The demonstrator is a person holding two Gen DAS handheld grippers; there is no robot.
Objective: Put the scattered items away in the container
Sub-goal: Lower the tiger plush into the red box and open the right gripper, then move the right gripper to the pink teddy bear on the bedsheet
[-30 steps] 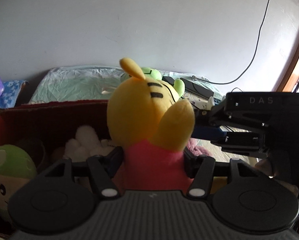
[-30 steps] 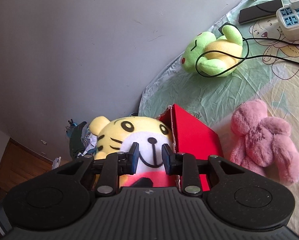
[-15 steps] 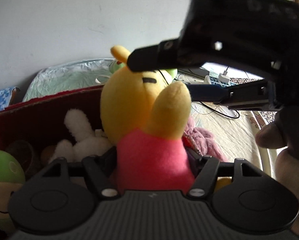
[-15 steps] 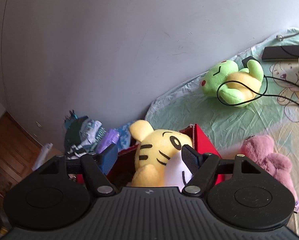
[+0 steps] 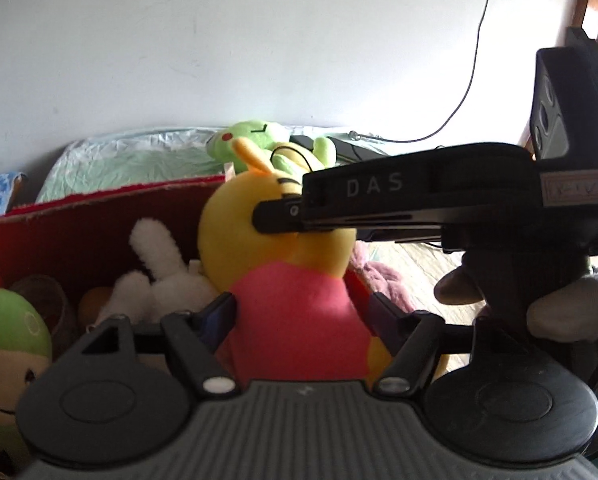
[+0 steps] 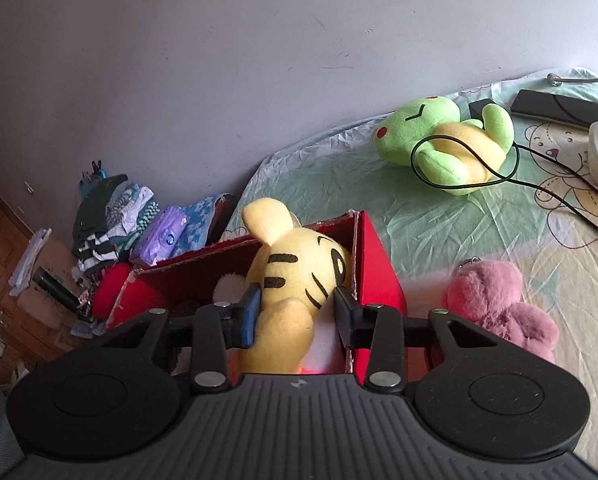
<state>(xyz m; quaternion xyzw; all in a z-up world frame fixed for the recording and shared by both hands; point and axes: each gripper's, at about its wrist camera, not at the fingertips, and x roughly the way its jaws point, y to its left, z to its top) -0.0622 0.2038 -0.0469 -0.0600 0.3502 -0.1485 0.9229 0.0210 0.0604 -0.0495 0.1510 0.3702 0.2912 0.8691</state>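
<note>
Bedroom, pale wall behind, a bed point(image 6: 439, 240) with a green printed sheet carrying the red box point(image 6: 373, 264) we are filling.

Left hand-held gripper point(image 5: 303, 320): fingers pressed into the pink shirt of the tiger plush point(image 5: 291, 312), so we read it as clenched on the plush. Right hand-held gripper point(image 6: 295, 314): pads either side of the tiger's yellow head, touching the fabric; whether it truly grips we cannot tell.

Key relation: tiger stands upright, long axis vertical, at the box's right end, directly ahead of both grippers. Left holds the body low, right brackets the head from above. Our judgement: the coming move is straight down into the box.

Outward: a white plush point(image 5: 159, 276) and a green mushroom plush point(image 5: 11, 336) already inside. Frog plush point(image 6: 443, 140), looped by a black cable point(image 6: 539, 176), and pink plush point(image 6: 499, 304) lie on the bed, both nearer the right gripper.

Hidden: tiger's legs, box floor, most of the box's near wall.
</note>
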